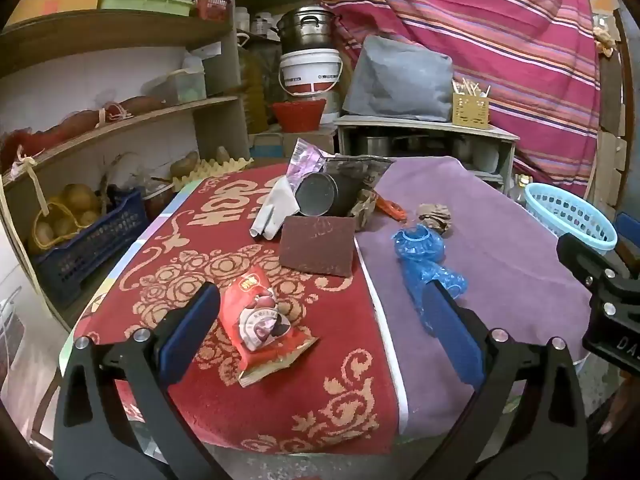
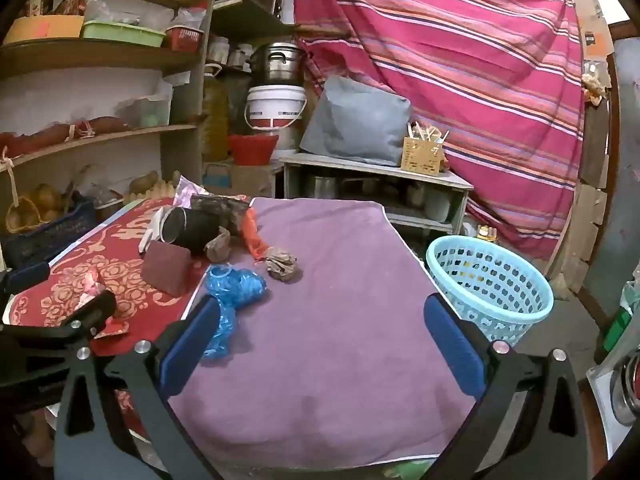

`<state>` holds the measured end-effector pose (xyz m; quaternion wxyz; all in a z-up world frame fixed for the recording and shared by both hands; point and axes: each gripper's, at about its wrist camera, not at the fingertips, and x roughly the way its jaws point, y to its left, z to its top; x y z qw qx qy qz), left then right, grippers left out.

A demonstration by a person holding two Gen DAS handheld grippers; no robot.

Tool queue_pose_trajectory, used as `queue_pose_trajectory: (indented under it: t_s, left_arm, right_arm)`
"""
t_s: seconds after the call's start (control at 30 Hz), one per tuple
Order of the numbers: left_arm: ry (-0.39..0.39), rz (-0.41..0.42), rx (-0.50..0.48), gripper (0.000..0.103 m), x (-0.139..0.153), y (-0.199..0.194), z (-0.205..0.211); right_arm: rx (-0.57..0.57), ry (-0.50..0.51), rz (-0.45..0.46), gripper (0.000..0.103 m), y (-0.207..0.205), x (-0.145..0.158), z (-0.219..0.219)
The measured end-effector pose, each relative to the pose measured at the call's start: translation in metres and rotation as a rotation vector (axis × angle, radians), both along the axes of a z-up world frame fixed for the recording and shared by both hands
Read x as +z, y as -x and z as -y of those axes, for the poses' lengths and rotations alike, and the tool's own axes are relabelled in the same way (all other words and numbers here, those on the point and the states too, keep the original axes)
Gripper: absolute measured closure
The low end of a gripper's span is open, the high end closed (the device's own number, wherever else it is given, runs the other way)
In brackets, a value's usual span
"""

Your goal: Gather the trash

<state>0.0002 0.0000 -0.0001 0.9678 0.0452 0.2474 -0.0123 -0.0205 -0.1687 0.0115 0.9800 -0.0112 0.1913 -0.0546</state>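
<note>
Trash lies on a table covered by a red patterned mat [image 1: 224, 408] and a purple towel [image 2: 328, 320]. A red snack wrapper [image 1: 260, 320] lies between the wide-apart fingers of my left gripper [image 1: 320, 320], which is open and above it. A crumpled blue plastic bag [image 1: 424, 256] [image 2: 232, 292] lies at the seam of the two cloths. Further back are a brown paper ball [image 2: 282, 266], a dark tin can [image 1: 320, 194] on its side, a maroon scouring pad [image 1: 316, 248] and an orange scrap [image 2: 253, 232]. My right gripper [image 2: 320, 336] is open over bare towel.
A light blue perforated basket [image 2: 492, 288] stands on the floor off the table's right edge. Wooden shelves [image 1: 120, 120] with boxes and produce run along the left. A low cabinet [image 2: 376, 184], buckets and a striped pink curtain [image 2: 460, 60] fill the back.
</note>
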Motion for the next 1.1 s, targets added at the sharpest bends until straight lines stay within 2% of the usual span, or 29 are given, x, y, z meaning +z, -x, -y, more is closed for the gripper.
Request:
queue_pose_trajectory:
  t_s: [0.67, 1.1]
  left_arm:
    - [0.010, 0.014, -0.005, 0.005, -0.002, -0.003, -0.001]
    - [0.021, 0.050, -0.015, 0.005, 0.008, 0.008, 0.001]
  right_arm:
    - [-0.007, 0.009, 0.013, 0.004, 0.000, 0.001, 0.003]
    - [-0.016, 0.004, 0.031, 0.004, 0.003, 0.004, 0.005]
